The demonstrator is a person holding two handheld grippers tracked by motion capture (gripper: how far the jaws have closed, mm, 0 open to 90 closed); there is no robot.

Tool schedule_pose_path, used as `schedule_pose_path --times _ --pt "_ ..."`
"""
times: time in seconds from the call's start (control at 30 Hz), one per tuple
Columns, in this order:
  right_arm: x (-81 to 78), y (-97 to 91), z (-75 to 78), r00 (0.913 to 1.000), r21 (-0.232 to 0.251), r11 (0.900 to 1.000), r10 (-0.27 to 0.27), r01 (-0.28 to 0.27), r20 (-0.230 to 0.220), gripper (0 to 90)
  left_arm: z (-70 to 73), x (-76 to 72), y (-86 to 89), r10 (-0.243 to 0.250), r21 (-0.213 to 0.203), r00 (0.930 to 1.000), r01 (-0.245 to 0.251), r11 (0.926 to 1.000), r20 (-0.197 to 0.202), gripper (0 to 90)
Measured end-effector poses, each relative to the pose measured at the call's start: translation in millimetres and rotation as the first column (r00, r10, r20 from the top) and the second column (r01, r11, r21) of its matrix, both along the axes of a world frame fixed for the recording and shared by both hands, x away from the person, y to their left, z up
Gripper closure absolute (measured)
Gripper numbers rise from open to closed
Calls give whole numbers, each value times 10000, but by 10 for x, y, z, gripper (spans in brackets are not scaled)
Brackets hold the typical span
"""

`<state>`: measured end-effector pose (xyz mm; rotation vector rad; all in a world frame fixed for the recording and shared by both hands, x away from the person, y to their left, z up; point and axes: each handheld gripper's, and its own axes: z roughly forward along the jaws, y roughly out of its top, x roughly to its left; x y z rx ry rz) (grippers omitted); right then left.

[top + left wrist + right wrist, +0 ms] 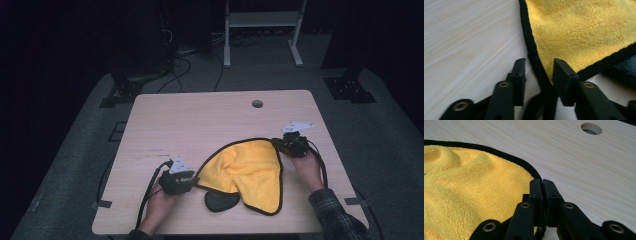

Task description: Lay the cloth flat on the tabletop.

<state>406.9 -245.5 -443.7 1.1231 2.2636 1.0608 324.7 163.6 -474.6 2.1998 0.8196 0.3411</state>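
- Now, a yellow cloth [247,172] with black trim lies rumpled on the near-right part of the table [200,120], one flap turned over to show its dark underside [220,201] at the near edge.
- Right claw [541,185]: jaws pressed together on the cloth's far-right corner, black hem pinched between them. In the high view it sits at that corner [286,145], hand behind it.
- Left claw [537,67]: jaws straddle the black hem at the cloth's near-left corner, a gap on either side of it; not clamped yet. Seen from above at the cloth's left tip [192,181].
- Step in hand, as I read it: taking hold of two opposite corners, likely to lift, spread or fold the cloth. One corner secured, the other mid-grab.
- Next move calls for: pinching the left jaws fully onto the hem before any pull; then raising both corners together so the cloth draws taut and the folded flap falls free.
- Risk: hem slipping sideways out of the left jaws if the hand lifts early.
- Round hole [257,104] in the table far off, no concern.
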Motion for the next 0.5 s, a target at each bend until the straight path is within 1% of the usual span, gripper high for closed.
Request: schedule_pose_path --times 0.1,0.17,0.23,0.3,0.33,0.37,0.4,0.47,0.5 --pt "1 -11 -2 10000 14 10000 21 -21 -19 855 18 34 32 68 105 9999 -66 9999 -142 735" --pt "1 -12 -1 10000 35 10000 29 -29 -31 858 29 61 48 124 76 9993 -122 9999 -343 787" --pt "1 -13 -1 10000 54 10000 45 -45 -46 858 36 96 65 66 43 9987 -64 10000 -512 823" --pt "1 -14 0 10000 58 10000 61 -60 -57 859 44 114 74 88 103 9983 -82 9999 -570 834" --pt "-1 -14 1 10000 52 10000 60 -60 -62 858 47 144 99 176 -20 9969 -178 9998 -769 836" --pt "-1 -17 3 10000 72 9999 78 -77 -56 859 45 157 115 267 -120 9960 -278 9995 -847 837" --pt "-1 -17 3 10000 72 9999 78 -77 -56 859 45 157 115 267 -120 9960 -278 9995 -847 838" --pt "-5 -27 11 9999 123 9999 119 -118 -41 859 54 183 155 418 -168 9945 -436 9989 -964 838" --pt "-8 -49 27 9999 244 9996 135 -136 58 859 84 212 195 453 -360 9946 -488 9982 -930 838"
